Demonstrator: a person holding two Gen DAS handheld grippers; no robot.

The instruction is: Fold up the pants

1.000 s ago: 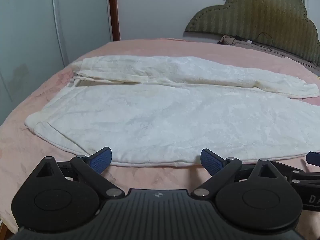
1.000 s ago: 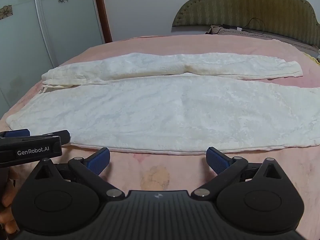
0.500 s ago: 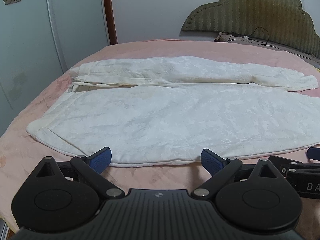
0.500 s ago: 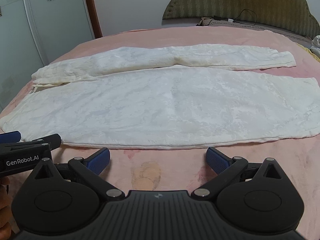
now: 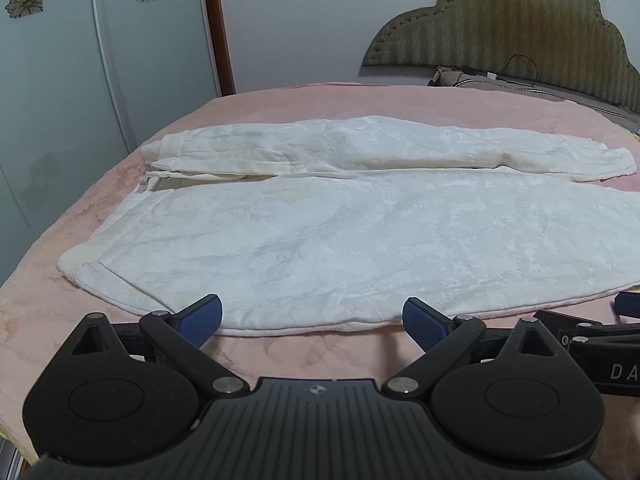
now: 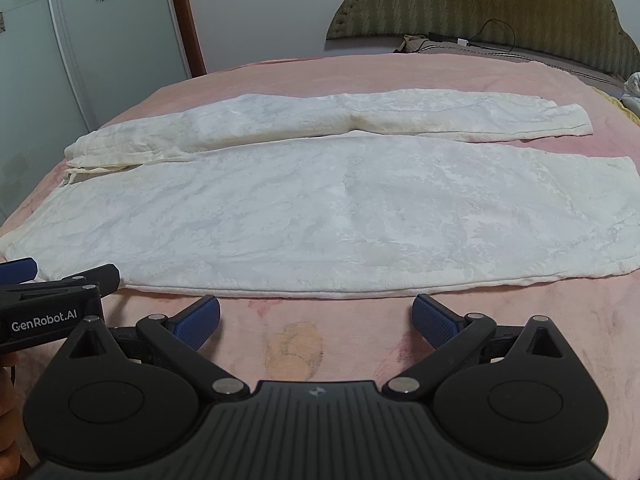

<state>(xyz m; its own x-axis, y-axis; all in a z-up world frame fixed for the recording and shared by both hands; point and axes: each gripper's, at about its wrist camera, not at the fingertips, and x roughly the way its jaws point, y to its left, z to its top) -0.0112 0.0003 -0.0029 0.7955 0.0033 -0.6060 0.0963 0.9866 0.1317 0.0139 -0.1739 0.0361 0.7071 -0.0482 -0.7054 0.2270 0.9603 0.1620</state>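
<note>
White pants (image 5: 340,236) (image 6: 320,204) lie spread flat across a pink bed, waistband to the left, both legs running right, the far leg narrower. My left gripper (image 5: 312,318) is open just short of the pants' near hem, nothing between its blue pads. My right gripper (image 6: 316,318) is open too, over bare pink cover a little before the near hem, farther right along the leg. In the right wrist view the left gripper's body (image 6: 44,312) shows at the left edge. The right gripper's body (image 5: 600,344) appears at the right in the left wrist view.
The pink bed cover (image 6: 296,352) carries a faded print near the front. A padded olive headboard (image 5: 500,36) with a pillow and cable stands at the far right. Pale wardrobe doors (image 5: 80,80) with flower decals line the left side. A hand (image 6: 8,420) shows at lower left.
Both grippers have drawn back and lifted a little, so more of the pants and the room shows. Both stay open; the pants have not moved.
</note>
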